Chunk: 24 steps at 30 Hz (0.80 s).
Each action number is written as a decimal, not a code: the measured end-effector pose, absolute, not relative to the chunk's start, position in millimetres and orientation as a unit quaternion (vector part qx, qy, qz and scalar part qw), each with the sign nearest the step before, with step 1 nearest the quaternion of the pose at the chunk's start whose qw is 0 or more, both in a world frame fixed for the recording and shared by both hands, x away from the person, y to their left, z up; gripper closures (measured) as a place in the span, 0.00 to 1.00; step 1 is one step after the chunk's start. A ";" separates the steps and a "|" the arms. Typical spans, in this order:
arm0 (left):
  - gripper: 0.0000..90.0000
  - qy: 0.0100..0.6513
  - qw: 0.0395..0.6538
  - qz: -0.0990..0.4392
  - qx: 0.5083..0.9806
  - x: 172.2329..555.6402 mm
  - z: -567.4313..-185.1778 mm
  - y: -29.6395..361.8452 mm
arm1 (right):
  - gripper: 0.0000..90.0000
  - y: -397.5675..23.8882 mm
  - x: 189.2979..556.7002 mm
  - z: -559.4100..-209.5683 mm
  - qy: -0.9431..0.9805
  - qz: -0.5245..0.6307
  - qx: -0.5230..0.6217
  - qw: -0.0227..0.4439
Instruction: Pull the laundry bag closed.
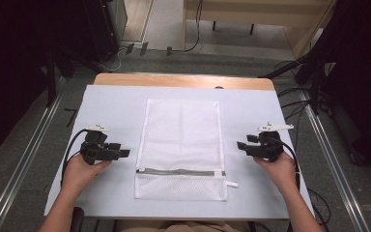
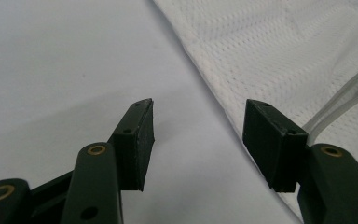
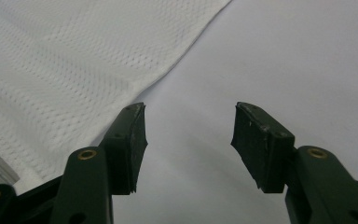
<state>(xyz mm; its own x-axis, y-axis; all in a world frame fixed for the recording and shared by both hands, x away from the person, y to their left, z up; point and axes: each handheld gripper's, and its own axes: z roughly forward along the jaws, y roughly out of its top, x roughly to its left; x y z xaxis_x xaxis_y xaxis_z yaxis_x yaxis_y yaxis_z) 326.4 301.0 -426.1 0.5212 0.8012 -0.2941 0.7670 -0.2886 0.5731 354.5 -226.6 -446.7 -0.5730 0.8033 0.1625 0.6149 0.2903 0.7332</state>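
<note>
A pale surface [image 1: 111,104] covered most of a wooden table, and a white mesh laundry bag [image 1: 182,140] lay flat at its middle, long side running away from the person. A grey zipper band [image 1: 181,171] crossed the bag near its close end, with a small white pull tab [image 1: 231,184] sticking out past the bag's right edge. The left gripper [image 1: 124,153] rested on the surface just left of the bag, held in the left hand [image 1: 83,170] and pointing toward the bag's left edge; in the left gripper view its fingers [image 2: 137,140] stood apart with nothing between them, the bag's edge passing just ahead of the tips. The right gripper [image 1: 240,144] sat on the opposite side, held in the right hand [image 1: 281,166] and aimed at the bag's right edge. In the right gripper view its fingers [image 3: 127,142] were likewise spread and empty, bare surface between them and the mesh hem close beside one tip.
</note>
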 end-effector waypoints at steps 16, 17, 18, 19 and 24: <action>0.52 0.477 0.349 0.020 0.806 316.2 -420.0 296.9 | 0.56 -199.2 339.1 -432.4 0.809 0.408 0.411 0.103; 0.52 0.477 0.351 0.022 0.805 315.4 -419.9 297.1 | 0.56 -199.2 339.1 -432.4 0.809 0.408 0.411 0.103; 0.52 0.478 0.351 0.023 0.805 314.3 -419.4 297.0 | 0.57 -196.0 338.1 -431.3 0.811 0.408 0.406 0.102; 0.52 0.476 0.351 0.022 0.806 313.4 -419.0 297.2 | 0.57 -193.9 337.6 -430.9 0.812 0.408 0.406 0.099; 0.52 0.473 0.348 0.021 0.809 309.3 -419.0 294.8 | 0.59 -184.7 335.6 -429.3 0.819 0.409 0.390 0.099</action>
